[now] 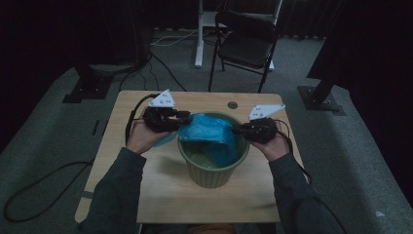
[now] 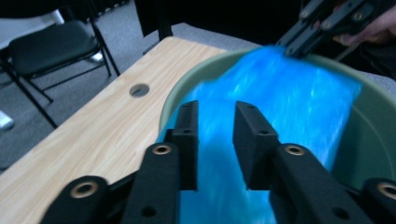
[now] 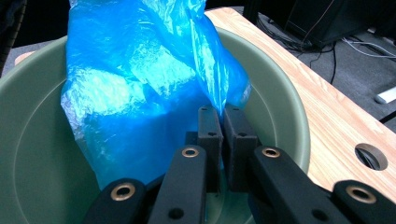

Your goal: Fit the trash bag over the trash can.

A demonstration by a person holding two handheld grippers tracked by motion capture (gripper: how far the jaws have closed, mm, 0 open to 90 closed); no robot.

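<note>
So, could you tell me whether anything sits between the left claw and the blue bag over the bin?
Nothing visible does. The left claw stands open with the blue plastic bag directly ahead between its jaws, draped over the green bin; the right claw pinches the bag's other side.

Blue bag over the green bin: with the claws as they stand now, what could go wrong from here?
1. The left claw stands open with the blue bag between its jaws, unpressed; that side could slump into the green bin.
2. The right claw pinches only a thin fold; a hard pull might tear the film or slip it out.
3. The bin sits free on the table, so tugging could tip or drag it.
</note>
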